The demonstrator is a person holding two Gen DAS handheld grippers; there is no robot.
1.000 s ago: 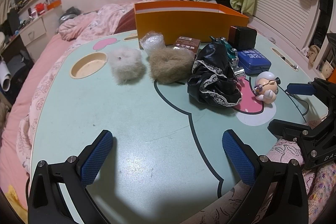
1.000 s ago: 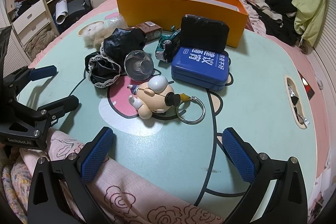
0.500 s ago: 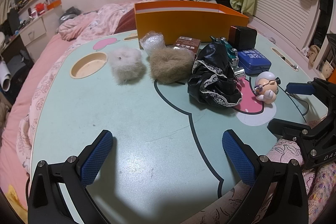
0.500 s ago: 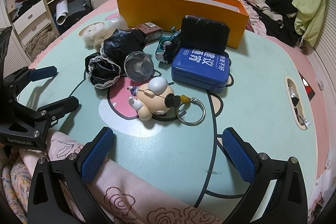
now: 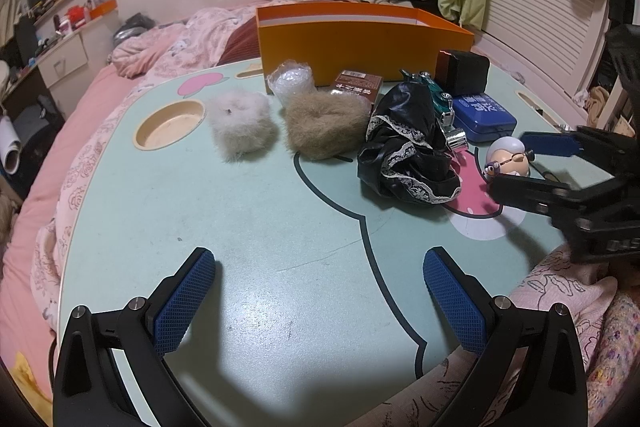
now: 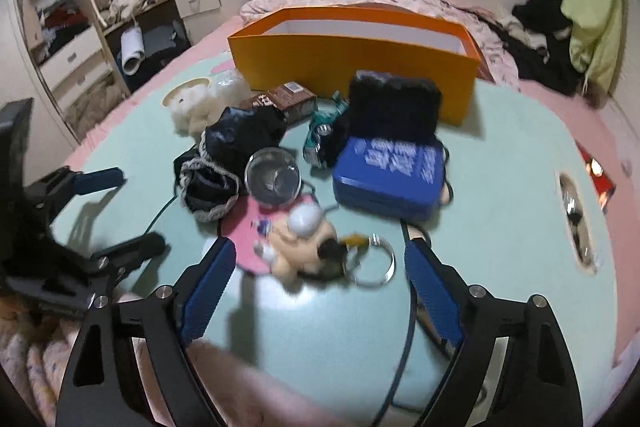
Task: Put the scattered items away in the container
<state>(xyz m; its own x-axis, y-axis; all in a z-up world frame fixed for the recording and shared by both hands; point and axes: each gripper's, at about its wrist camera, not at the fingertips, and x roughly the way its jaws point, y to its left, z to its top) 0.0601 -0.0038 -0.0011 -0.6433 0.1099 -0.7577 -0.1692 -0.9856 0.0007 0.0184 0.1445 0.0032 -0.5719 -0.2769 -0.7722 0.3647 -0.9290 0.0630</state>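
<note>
Your right gripper (image 6: 318,277), jaws closing but not yet touching the round-headed doll keychain (image 6: 304,247) on the mint-green desk (image 6: 500,195), risks snagging its metal ring (image 6: 372,265), while your left gripper (image 5: 320,291) waits released.

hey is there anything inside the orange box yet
Cannot tell: the right wrist view shows only the bare white upper inner walls of the orange box; its floor is hidden behind the front wall.
</note>
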